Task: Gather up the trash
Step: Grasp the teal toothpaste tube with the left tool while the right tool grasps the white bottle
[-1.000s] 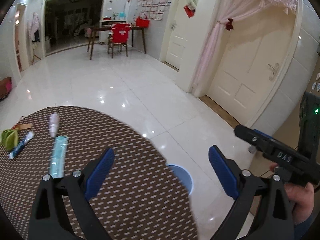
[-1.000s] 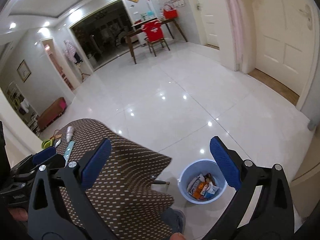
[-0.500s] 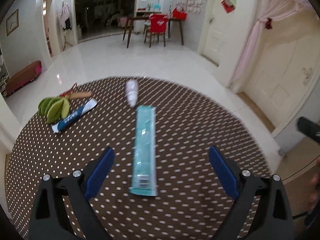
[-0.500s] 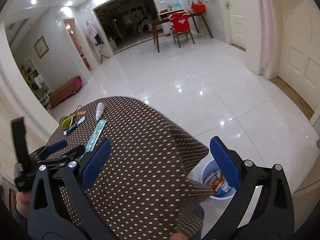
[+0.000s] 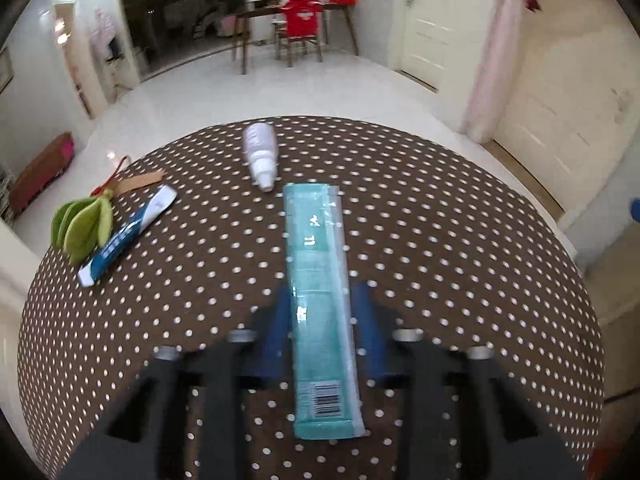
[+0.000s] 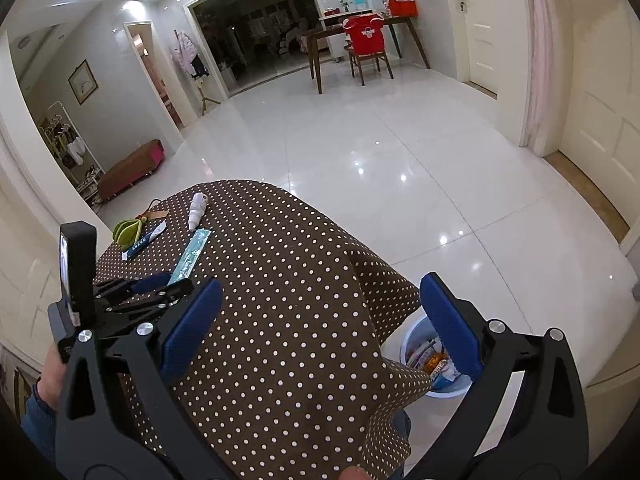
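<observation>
A long teal packet (image 5: 318, 292) lies on the brown dotted tablecloth (image 5: 460, 280). My left gripper (image 5: 322, 320) has its blue fingers closed against the packet's two sides, and the image is blurred there. The packet also shows in the right wrist view (image 6: 190, 256), with the left gripper (image 6: 160, 282) at its near end. A white bottle (image 5: 261, 152), a blue-white tube (image 5: 128, 236) and a green folded item (image 5: 82, 226) lie farther back. My right gripper (image 6: 320, 320) is open and empty, over the table's right side above a blue trash bin (image 6: 432, 360).
The bin holds several wrappers and stands on the white tiled floor (image 6: 400, 140) beside the table. A wooden strip with a red cord (image 5: 132, 180) lies by the green item. A far table with a red chair (image 6: 366, 40) stands at the back wall.
My left gripper moved forward over the teal packet and closed from wide open onto its sides. My right gripper stayed open and drifted slightly, with the bin still below it.
</observation>
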The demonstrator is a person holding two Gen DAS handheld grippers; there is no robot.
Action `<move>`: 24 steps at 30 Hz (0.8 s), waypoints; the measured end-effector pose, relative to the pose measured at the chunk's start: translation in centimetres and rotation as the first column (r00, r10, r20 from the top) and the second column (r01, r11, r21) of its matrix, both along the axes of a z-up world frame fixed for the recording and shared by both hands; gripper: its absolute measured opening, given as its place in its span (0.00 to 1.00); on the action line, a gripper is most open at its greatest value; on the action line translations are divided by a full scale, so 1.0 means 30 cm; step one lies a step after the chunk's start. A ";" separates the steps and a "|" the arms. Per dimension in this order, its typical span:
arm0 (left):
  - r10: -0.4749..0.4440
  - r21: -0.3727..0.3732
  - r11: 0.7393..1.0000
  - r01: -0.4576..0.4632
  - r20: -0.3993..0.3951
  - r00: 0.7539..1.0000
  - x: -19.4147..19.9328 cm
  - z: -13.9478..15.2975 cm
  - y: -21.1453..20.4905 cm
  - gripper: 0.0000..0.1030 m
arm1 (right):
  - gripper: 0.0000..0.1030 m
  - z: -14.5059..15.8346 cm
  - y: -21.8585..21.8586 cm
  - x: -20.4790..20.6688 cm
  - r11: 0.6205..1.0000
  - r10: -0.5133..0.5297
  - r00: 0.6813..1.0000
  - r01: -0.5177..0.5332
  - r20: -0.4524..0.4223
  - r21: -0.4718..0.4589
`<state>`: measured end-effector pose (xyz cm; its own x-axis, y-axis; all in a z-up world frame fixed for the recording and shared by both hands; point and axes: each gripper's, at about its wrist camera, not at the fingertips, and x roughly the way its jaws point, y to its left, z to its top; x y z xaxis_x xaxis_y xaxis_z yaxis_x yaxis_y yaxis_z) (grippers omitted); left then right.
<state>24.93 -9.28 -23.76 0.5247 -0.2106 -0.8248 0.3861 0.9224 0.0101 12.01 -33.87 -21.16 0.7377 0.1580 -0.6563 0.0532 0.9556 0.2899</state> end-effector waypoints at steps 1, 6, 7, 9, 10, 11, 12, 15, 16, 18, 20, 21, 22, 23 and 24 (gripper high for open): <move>-0.027 -0.002 1.000 0.027 -0.006 1.000 -0.007 -0.001 -0.014 0.25 | 0.94 -0.001 0.003 0.006 1.000 0.003 1.000 -0.003 -0.003 0.000; -0.065 -0.014 0.998 0.065 0.001 0.998 -0.057 0.005 0.019 0.25 | 0.94 0.000 0.058 0.056 0.999 0.047 0.999 -0.048 -0.010 -0.008; -0.056 -0.027 0.998 0.056 0.001 0.998 -0.067 0.006 0.038 0.25 | 0.94 -0.002 0.071 0.069 0.998 0.057 0.998 -0.057 -0.011 -0.010; -0.025 -0.048 0.999 0.025 0.009 1.000 -0.087 0.012 0.085 0.25 | 0.94 -0.007 0.109 0.104 0.997 0.078 0.997 -0.078 -0.016 -0.015; -0.012 -0.057 0.998 0.013 0.011 1.000 -0.090 0.014 0.106 0.25 | 0.94 -0.010 0.129 0.121 0.996 0.088 0.996 -0.088 -0.018 -0.016; 0.004 -0.069 0.998 -0.003 0.013 1.000 -0.095 0.017 0.130 0.25 | 0.94 -0.012 0.150 0.141 0.995 0.099 0.995 -0.099 -0.021 -0.017; 0.027 -0.085 0.996 -0.026 0.016 1.000 -0.101 0.023 0.162 0.25 | 0.94 -0.017 0.177 0.170 0.993 0.116 0.993 -0.116 -0.025 -0.016; 0.079 -0.117 0.990 -0.076 0.024 0.997 -0.115 0.038 0.238 0.25 | 0.94 -0.032 0.267 0.257 0.984 0.180 0.983 -0.181 -0.041 -0.009; 0.096 -0.129 0.987 -0.093 0.023 0.995 -0.117 0.043 0.265 0.25 | 0.94 -0.041 0.298 0.285 0.981 0.194 0.980 -0.195 -0.044 -0.011; 0.123 -0.140 0.983 -0.118 0.029 0.992 -0.117 0.049 0.306 0.25 | 0.94 -0.063 0.353 0.346 0.975 0.220 0.974 -0.221 -0.062 -0.012; 0.151 -0.152 0.978 -0.145 0.031 0.988 -0.115 0.055 0.350 0.25 | 0.94 -0.081 0.399 0.411 0.970 0.242 0.967 -0.244 -0.077 -0.019; 0.169 -0.159 0.974 -0.162 0.033 0.985 -0.115 0.059 0.375 0.25 | 0.94 -0.092 0.430 0.446 0.966 0.253 0.964 -0.256 -0.085 -0.029; 0.183 -0.165 0.971 -0.175 0.034 0.983 -0.116 0.062 0.396 0.25 | 0.94 -0.103 0.455 0.479 0.963 0.263 0.960 -0.268 -0.095 -0.040; 0.194 -0.173 0.967 -0.186 0.034 0.980 -0.118 0.063 0.415 0.25 | 0.94 -0.113 0.477 0.506 0.960 0.270 0.957 -0.276 -0.102 -0.049; 0.206 -0.181 0.964 -0.196 0.033 0.978 -0.117 0.067 0.434 0.25 | 0.94 -0.124 0.505 0.541 0.957 0.279 0.954 -0.286 -0.108 -0.056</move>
<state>21.42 3.72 -21.76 0.6118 -0.2359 -0.7550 0.1958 0.9699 -0.1445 28.25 -18.73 -24.87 0.6011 0.3012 -0.7402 -0.1970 0.9535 0.2281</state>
